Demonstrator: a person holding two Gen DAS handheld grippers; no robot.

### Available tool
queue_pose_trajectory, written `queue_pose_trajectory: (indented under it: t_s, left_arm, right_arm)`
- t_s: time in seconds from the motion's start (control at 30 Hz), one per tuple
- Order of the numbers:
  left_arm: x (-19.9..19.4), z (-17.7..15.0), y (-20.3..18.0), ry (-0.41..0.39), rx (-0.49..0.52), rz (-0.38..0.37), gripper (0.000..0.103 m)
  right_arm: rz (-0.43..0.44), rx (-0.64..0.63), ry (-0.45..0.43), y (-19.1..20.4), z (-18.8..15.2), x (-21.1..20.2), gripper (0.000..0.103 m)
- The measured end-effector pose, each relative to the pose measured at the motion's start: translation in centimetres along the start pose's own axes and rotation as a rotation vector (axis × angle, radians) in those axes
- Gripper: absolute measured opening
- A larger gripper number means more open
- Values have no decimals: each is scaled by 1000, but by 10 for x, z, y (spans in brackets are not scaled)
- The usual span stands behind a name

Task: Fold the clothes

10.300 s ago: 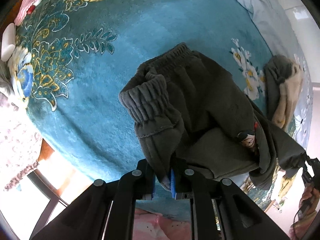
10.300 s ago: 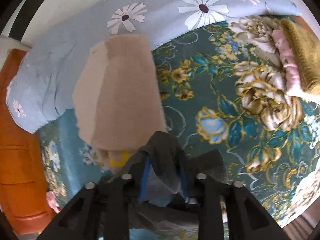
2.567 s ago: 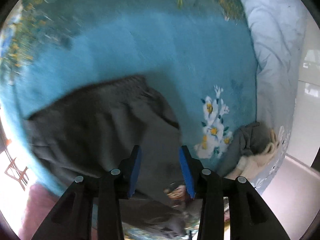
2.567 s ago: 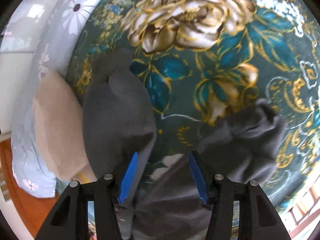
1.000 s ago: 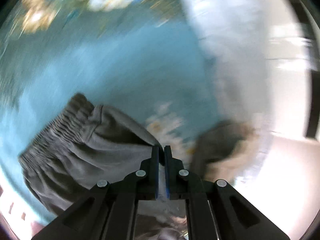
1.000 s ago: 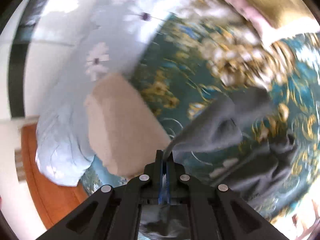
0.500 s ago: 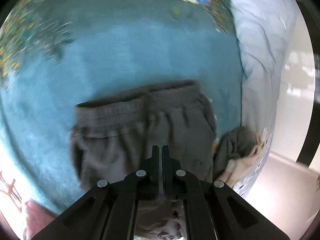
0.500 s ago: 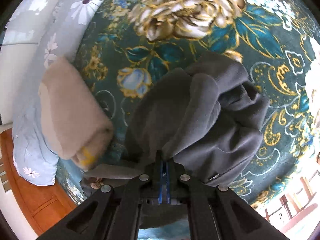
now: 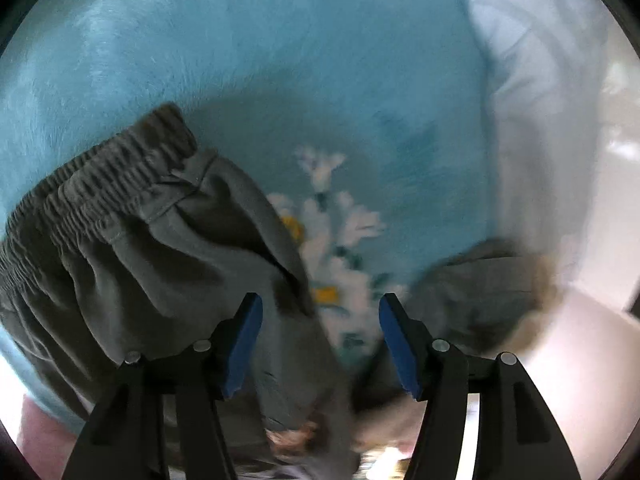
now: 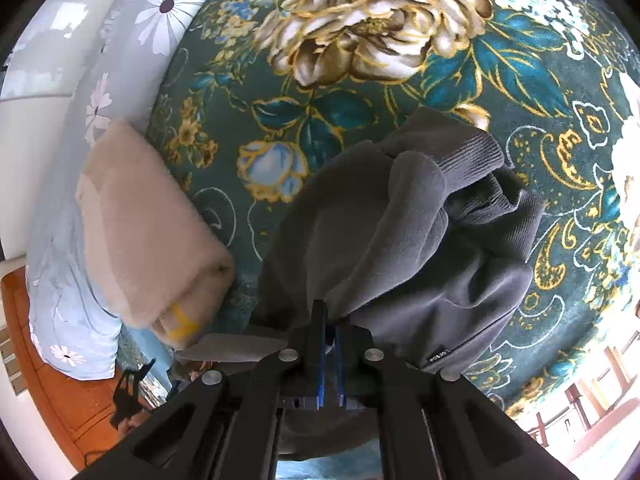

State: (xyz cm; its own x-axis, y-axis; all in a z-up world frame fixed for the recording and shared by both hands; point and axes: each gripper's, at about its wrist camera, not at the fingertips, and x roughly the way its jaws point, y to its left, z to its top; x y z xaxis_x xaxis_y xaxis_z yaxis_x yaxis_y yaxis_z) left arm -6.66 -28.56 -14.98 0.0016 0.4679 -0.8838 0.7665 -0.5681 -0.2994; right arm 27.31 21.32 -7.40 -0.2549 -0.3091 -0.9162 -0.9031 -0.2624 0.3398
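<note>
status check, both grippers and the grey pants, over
Left hand-held gripper just opened, nothing pinched. Right hand-held gripper shut on grey pants. Folded beige garment lies beside, clear.

Bare blanket [image 9: 280,60] ahead; beige bundle [image 10: 144,232] left.

Left wrist view, sharpness: motion blur throughout; white flower print [image 9: 332,240] on the blue blanket [image 9: 280,60] lacks outline.
Grey trousers [image 9: 132,248]: cut off at left frame edge; lower part hidden behind the left gripper [image 9: 320,316] arms.
Dark bundle [image 9: 480,292], lower right: smeared; garment type cannot be told.
Bottom centre, left view: blurred shapes, unidentifiable.
Grey garment [image 10: 400,232]: near edge hidden under the right gripper [image 10: 328,344]; pinched fabric barely visible.
Label [image 10: 439,354]: lettering too small to read.
Beige folded item [image 10: 140,224]: yellow marking partly hidden.
</note>
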Motion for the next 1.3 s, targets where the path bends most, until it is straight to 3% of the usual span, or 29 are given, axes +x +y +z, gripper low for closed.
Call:
queue_pose_trajectory:
  t_s: [0.07, 0.13, 0.2, 0.27, 0.4, 0.5, 0.53, 0.63, 0.7, 0.83, 0.93, 1.03, 1.13, 1.23, 1.3]
  left_arm:
    - [10, 2, 2, 0, -7, 82, 58]
    - [18, 4, 4, 1, -13, 157, 40]
    - [19, 3, 8, 7, -9, 180, 15]
    - [13, 1, 12, 6, -3, 179, 10]
    - [-22, -6, 3, -37, 60, 77, 7]
    - [-77, -24, 0, -114, 192, -109, 7]
    - [-96, -31, 9, -138, 222, -183, 7]
    - [-134, -55, 57, -182, 264, -306, 7]
    - [-128, -65, 107, -161, 214, -275, 7]
    - [-104, -80, 201, -106, 78, -189, 7]
    - [-83, -87, 242, -75, -26, -92, 7]
    - [-81, -91, 251, -85, -27, -80, 8]
    - [-86, -93, 244, -92, 46, -73, 8]
    - [-83, -96, 239, -87, 125, -18, 10]
    - [-75, -96, 242, -71, 146, 38, 16]
  right_arm:
    - [-10, -6, 2, 1, 1, 1, 6]
    - [-12, -4, 6, 1, 2, 2, 6]
    - [-10, 3, 12, 1, 3, 3, 6]
    - [-13, 1, 16, 4, 5, 4, 6]
    - [49, -31, -13, 20, 10, -10, 4]
    - [181, -114, -85, 39, 6, -41, 3]
    - [222, -145, -108, 43, 2, -51, 3]
    - [273, -215, -148, 36, -20, -69, 3]
    - [233, -217, -129, 18, -35, -63, 3]
    - [65, -128, -2, -32, -60, -17, 3]
    - [-53, -97, 69, -57, -75, 12, 3]
    - [-104, -84, 92, -68, -85, 23, 3]
    - [-114, -126, 74, -65, -91, 16, 3]
    - [-156, -144, 69, -62, -95, 13, 3]
    - [-189, -129, 75, -65, -96, 15, 4]
